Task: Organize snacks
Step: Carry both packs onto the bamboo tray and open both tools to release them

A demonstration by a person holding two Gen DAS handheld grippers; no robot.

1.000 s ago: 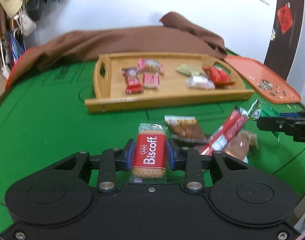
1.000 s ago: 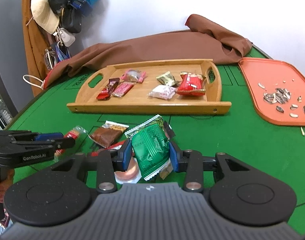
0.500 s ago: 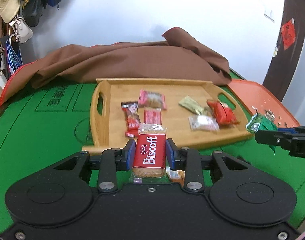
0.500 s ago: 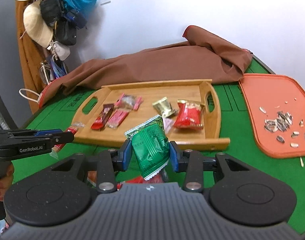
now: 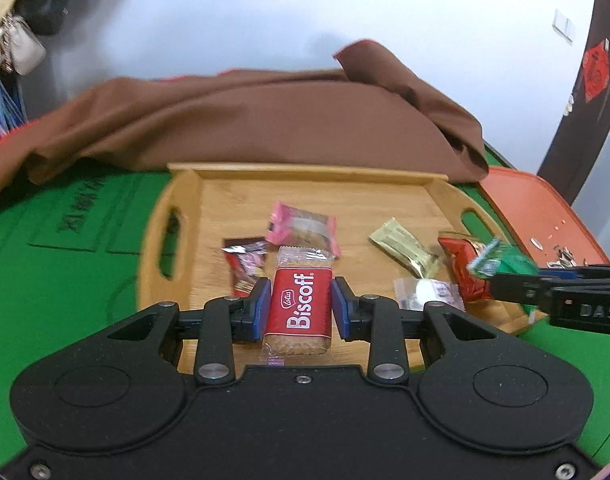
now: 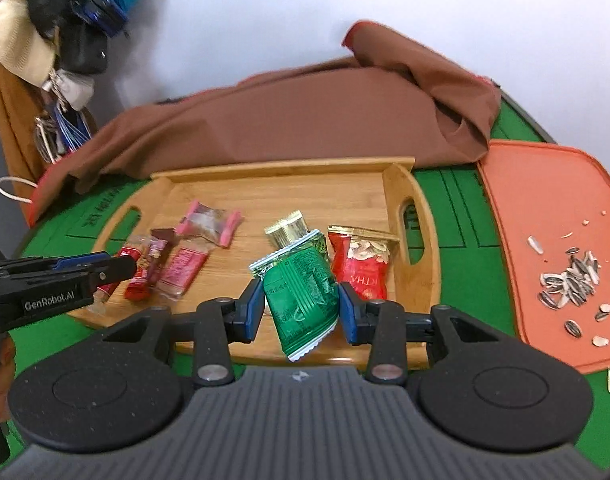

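Biscoff biscuit [image 5: 299, 312], red wrapper with "Lotus Biscoff" in white, sits clamped in the left gripper [image 5: 301, 308] above the wooden tray's [image 5: 305, 192] near edge, its lower end hidden behind the gripper body. Right gripper [image 6: 301, 306] pinches a green snack packet [image 6: 301, 292] over the tray's right half; its print is upside down and unreadable. Behind it, a red sunflower-seed pack [image 6: 363, 264] shows only "THA". The left tool's side reads "GenRobot.AI". Other wrappers on the tray are too blurred to read.
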